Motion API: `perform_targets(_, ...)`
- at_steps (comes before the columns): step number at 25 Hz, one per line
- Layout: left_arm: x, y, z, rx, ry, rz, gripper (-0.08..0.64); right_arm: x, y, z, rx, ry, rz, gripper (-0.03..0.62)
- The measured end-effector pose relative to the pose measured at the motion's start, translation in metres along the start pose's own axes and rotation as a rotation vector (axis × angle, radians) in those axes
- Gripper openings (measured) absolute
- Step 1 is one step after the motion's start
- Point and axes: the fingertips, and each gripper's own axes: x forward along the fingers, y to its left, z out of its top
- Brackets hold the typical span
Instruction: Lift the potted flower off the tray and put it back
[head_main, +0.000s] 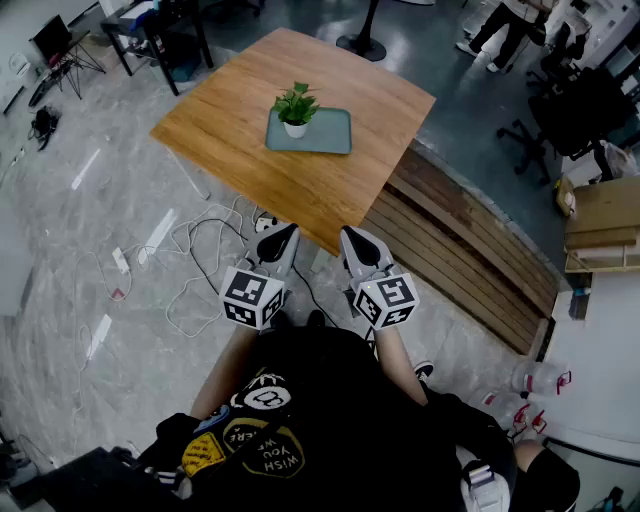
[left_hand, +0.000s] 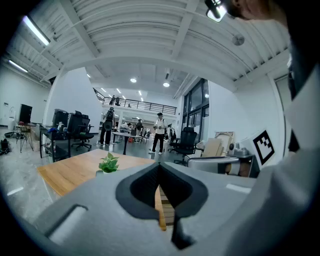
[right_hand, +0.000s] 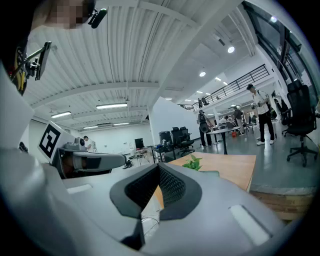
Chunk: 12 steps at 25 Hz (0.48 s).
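A small green potted flower (head_main: 295, 108) in a white pot stands upright on the left part of a grey-green tray (head_main: 332, 134), which lies on a wooden table (head_main: 230, 120). Both grippers are held close to the person's body, short of the table's near corner and well apart from the pot. The left gripper (head_main: 283, 236) is shut with nothing in it, and so is the right gripper (head_main: 355, 240). In the left gripper view the flower (left_hand: 108, 163) shows far beyond the closed tips (left_hand: 160, 169). In the right gripper view the flower (right_hand: 192, 162) sits behind the closed tips (right_hand: 159, 167).
White cables and a power strip (head_main: 120, 262) lie on the floor left of the table. A slatted wooden platform (head_main: 470, 250) runs along the table's right side. Office chairs (head_main: 570, 110) and cardboard boxes (head_main: 605, 215) stand at the right. People (left_hand: 159, 131) stand far behind the table.
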Motion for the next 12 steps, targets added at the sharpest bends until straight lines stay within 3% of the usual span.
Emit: perform_targets(12, -0.004, 0.012, -0.005, -0.014, 0.0, 0.015, -0.003, 0.011, 0.007, -0.005, -0.009, 0.011, 0.026, 0.0)
